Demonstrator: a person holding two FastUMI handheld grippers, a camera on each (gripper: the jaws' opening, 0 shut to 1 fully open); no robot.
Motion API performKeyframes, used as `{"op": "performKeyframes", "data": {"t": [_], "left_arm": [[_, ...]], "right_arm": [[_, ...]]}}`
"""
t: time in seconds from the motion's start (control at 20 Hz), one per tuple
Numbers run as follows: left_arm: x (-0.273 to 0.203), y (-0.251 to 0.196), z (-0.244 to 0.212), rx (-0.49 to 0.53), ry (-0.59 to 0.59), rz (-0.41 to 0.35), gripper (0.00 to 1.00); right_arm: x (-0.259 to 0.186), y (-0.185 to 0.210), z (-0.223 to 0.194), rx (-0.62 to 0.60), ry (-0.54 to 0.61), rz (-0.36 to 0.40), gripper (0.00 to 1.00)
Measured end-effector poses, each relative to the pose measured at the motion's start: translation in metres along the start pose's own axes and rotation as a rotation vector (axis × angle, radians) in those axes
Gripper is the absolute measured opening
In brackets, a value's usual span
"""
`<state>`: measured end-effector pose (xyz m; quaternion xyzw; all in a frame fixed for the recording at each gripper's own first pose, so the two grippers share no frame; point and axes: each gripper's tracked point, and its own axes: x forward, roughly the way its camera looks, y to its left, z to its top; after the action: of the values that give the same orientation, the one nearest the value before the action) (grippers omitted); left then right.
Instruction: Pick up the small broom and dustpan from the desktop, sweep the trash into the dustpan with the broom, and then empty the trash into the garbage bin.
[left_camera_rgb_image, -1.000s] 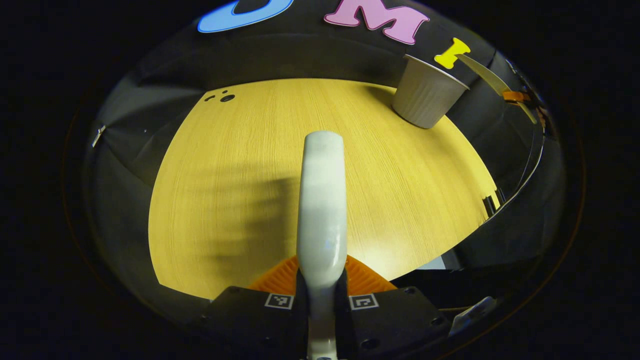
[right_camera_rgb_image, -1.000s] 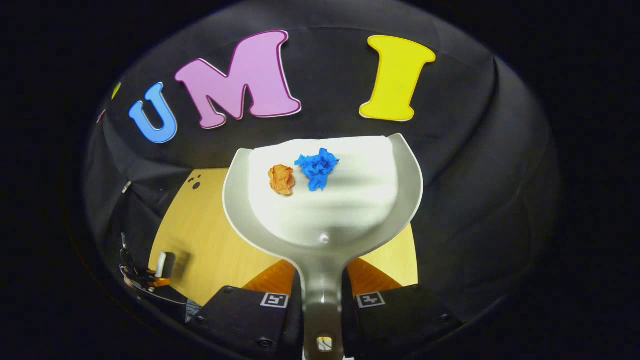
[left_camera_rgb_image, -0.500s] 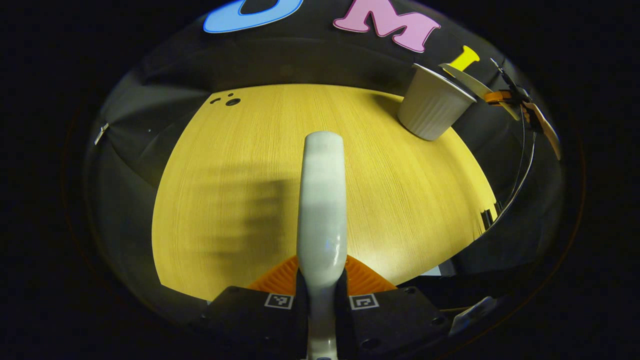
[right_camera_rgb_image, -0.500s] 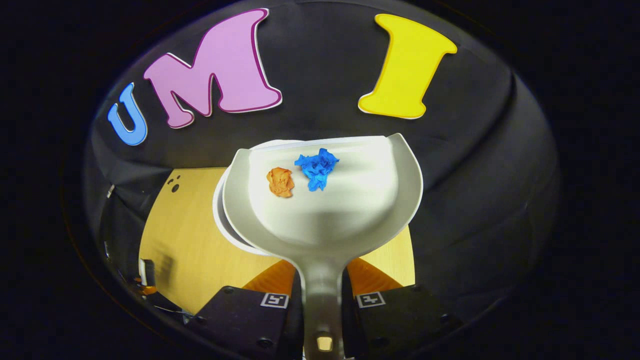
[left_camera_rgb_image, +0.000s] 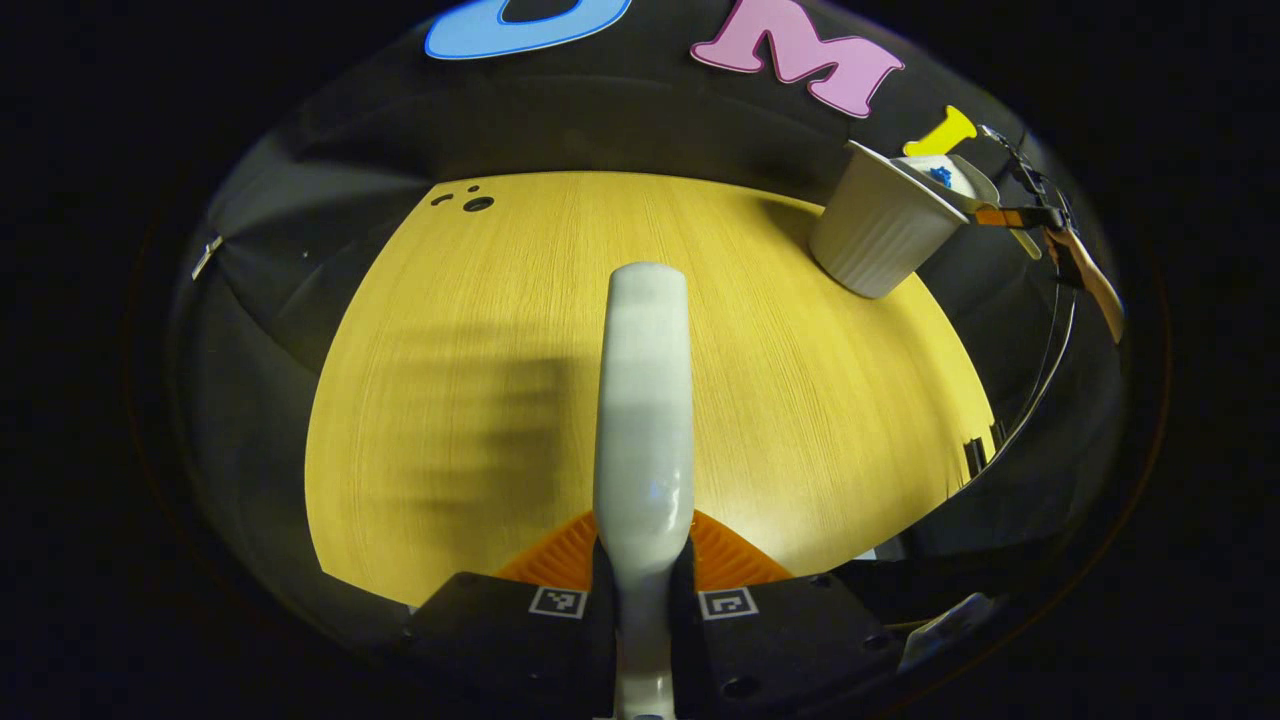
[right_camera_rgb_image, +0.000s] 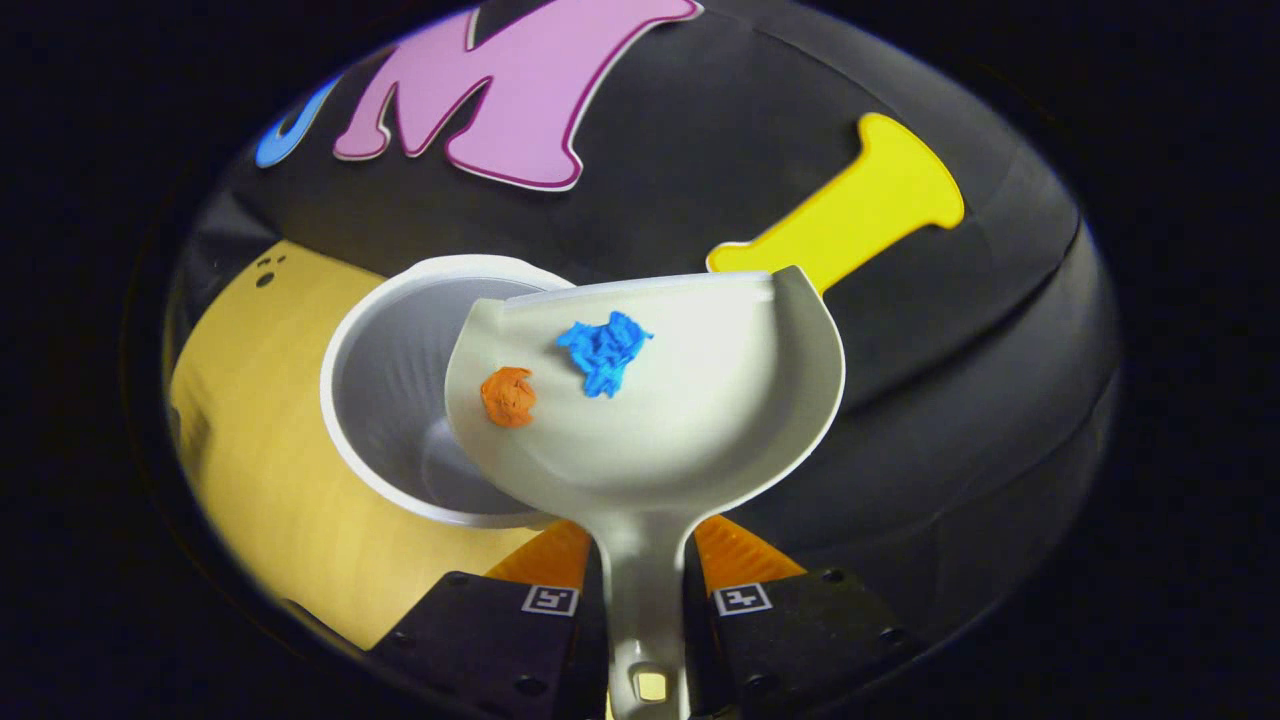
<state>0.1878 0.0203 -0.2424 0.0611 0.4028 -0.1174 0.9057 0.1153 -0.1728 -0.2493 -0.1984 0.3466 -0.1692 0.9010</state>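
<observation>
Right gripper view: right gripper (right_camera_rgb_image: 645, 610) clamps the dustpan (right_camera_rgb_image: 690, 420) handle, tilted over the bin (right_camera_rgb_image: 385, 400); left gripper (left_camera_rgb_image: 645, 590) clamps the broom (left_camera_rgb_image: 642, 400)

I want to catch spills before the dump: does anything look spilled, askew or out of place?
Nothing stands out. The orange scrap and blue scrap both lie inside the dustpan, which is tilted over the open white bin. No trash shows on the desktop.

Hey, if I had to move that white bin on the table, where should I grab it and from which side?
Probably the bin by its rim, from above: it stands upright, open-topped, and flares wider upward. Take the side away from the dustpan, which overhangs its mouth.
</observation>
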Motion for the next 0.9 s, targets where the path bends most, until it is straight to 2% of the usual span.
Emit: {"op": "performKeyframes", "data": {"t": [0.1,0.25,0.3,0.35,0.6,0.9], "left_arm": [[0.001,-0.001,0.001,0.001,0.000,-0.003,0.27],[0.001,-0.002,0.002,-0.005,-0.001,-0.010,0.24],[0.001,-0.002,0.002,-0.008,-0.001,-0.010,0.25],[0.001,-0.001,0.003,-0.012,-0.002,-0.010,0.27],[0.000,-0.002,0.003,-0.022,-0.004,-0.012,0.27],[-0.001,-0.002,0.004,-0.023,-0.002,-0.009,0.26]], "right_arm": [[0.000,-0.005,0.004,-0.086,-0.031,-0.058,0.34],[-0.003,-0.015,0.011,-0.280,-0.066,-0.161,0.34],[-0.010,-0.017,0.018,-0.346,-0.076,-0.189,0.29],[-0.012,-0.018,0.023,-0.401,-0.085,-0.211,0.34],[-0.018,-0.023,0.035,-0.636,-0.113,-0.284,0.34],[-0.022,-0.020,0.033,-0.842,-0.105,-0.329,0.34]]}}
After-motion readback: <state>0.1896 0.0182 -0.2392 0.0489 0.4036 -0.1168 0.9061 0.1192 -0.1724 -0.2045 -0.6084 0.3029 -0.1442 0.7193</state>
